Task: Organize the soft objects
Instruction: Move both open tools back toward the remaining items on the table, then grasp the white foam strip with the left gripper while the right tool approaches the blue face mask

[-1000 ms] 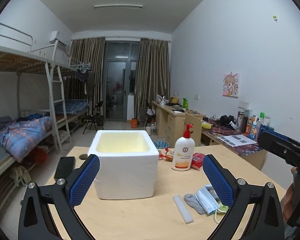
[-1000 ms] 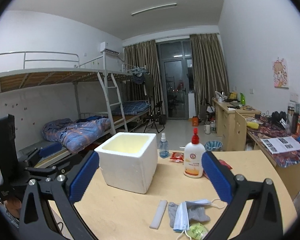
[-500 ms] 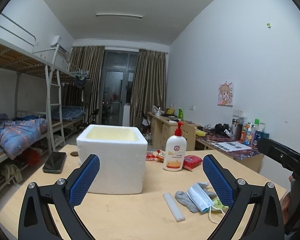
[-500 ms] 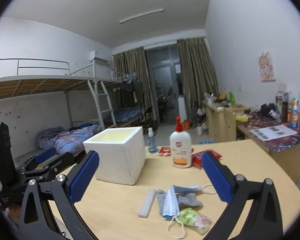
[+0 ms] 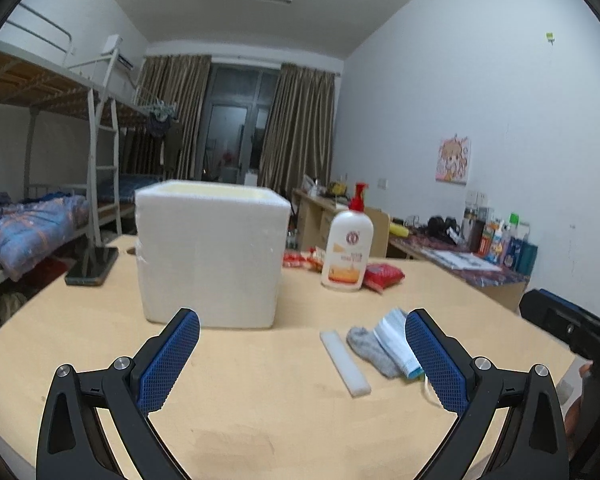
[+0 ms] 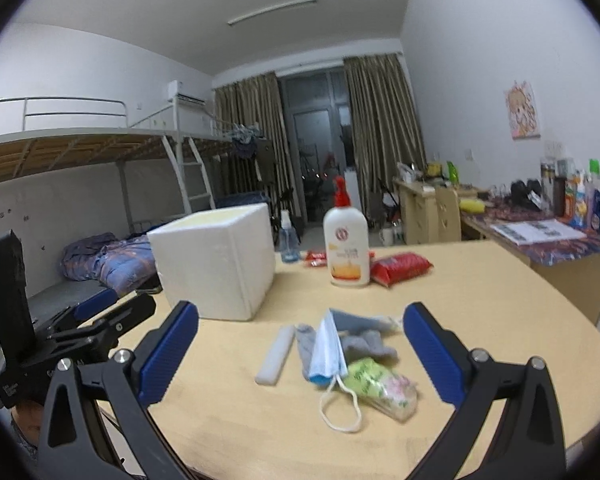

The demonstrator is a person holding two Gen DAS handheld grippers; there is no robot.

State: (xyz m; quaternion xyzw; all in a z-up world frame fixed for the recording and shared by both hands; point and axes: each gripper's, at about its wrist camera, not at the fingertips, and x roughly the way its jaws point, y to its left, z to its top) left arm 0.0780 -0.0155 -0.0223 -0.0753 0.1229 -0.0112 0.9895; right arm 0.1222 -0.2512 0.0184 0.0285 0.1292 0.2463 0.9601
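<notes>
A white foam box (image 5: 210, 256) (image 6: 216, 258), open at the top, stands on the round wooden table (image 5: 260, 400). A grey sock (image 6: 364, 342) (image 5: 370, 350), a blue face mask (image 6: 327, 346) (image 5: 396, 344) and a green floral packet (image 6: 380, 384) lie in a pile right of it. A white foam strip (image 6: 276, 354) (image 5: 344, 362) lies beside them. My left gripper (image 5: 302, 354) is open and empty, low in front of the box. My right gripper (image 6: 300, 346) is open and empty, just above the pile.
A lotion pump bottle (image 6: 346, 246), red snack packets (image 6: 400, 268) and a small spray bottle (image 6: 289, 242) stand behind the pile. A black phone (image 5: 92, 266) lies left of the box. Bunk bed at left, desks at right.
Both grippers have dropped lower towards the table and moved nearer the box and the pile. The box's inside no longer shows. Both stay open.
</notes>
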